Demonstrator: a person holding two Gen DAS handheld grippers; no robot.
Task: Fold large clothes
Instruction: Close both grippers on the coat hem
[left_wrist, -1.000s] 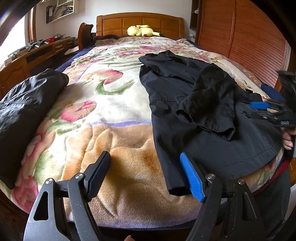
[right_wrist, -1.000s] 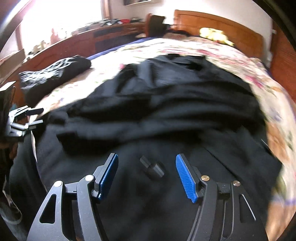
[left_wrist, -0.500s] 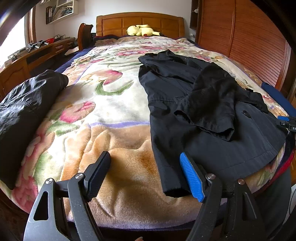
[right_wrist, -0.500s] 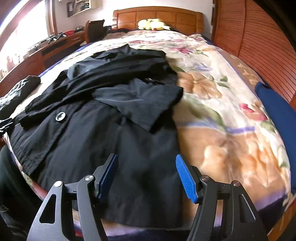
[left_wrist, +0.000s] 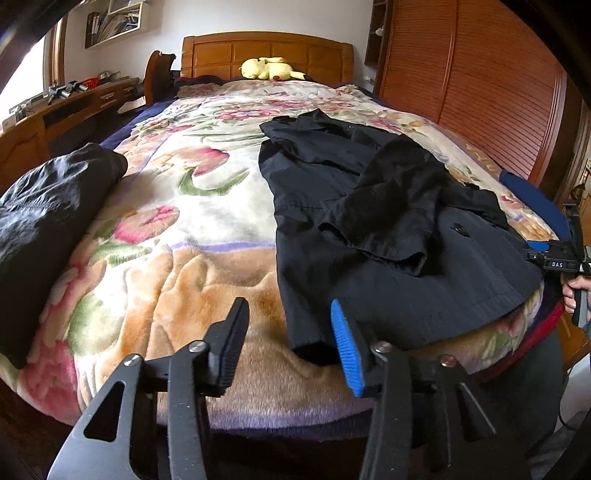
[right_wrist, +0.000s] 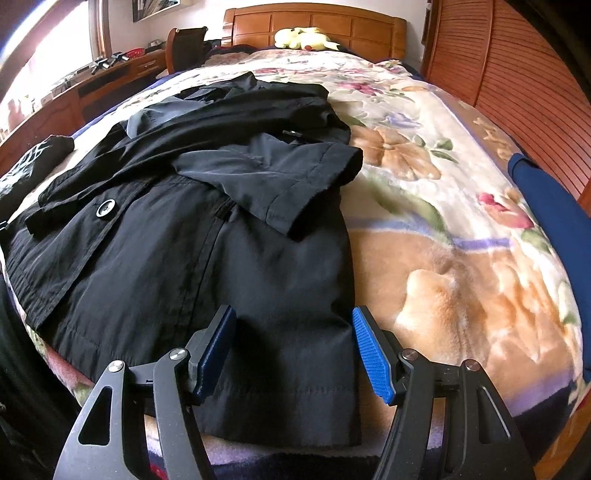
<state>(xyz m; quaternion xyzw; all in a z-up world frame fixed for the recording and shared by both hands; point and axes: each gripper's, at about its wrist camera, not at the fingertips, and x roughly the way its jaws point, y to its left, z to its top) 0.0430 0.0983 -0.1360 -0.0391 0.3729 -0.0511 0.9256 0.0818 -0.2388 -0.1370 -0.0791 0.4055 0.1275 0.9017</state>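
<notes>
A black coat (left_wrist: 369, 229) lies spread on the floral blanket (left_wrist: 166, 229) of a bed, with one sleeve (left_wrist: 391, 206) folded across its front. My left gripper (left_wrist: 290, 343) hovers at the coat's near left hem corner. Its jaws are closing with that corner between them, close to the blue pad, and the pads do not press on it. In the right wrist view the coat (right_wrist: 192, 229) fills the left half. My right gripper (right_wrist: 295, 350) stands open over the near right hem corner. A hand holds the right gripper (left_wrist: 554, 254) at the coat's far side.
A second dark garment (left_wrist: 48, 206) lies bundled on the bed's left edge. A yellow plush toy (left_wrist: 269, 68) rests by the wooden headboard. A slatted wardrobe (left_wrist: 480, 92) stands on the right and a desk (left_wrist: 74, 107) on the left. A blue cushion (right_wrist: 546, 206) lies at the bed's right edge.
The left jaws have narrowed around the hem corner. The right gripper swung from over the coat's middle to its near right hem corner, then held still.
</notes>
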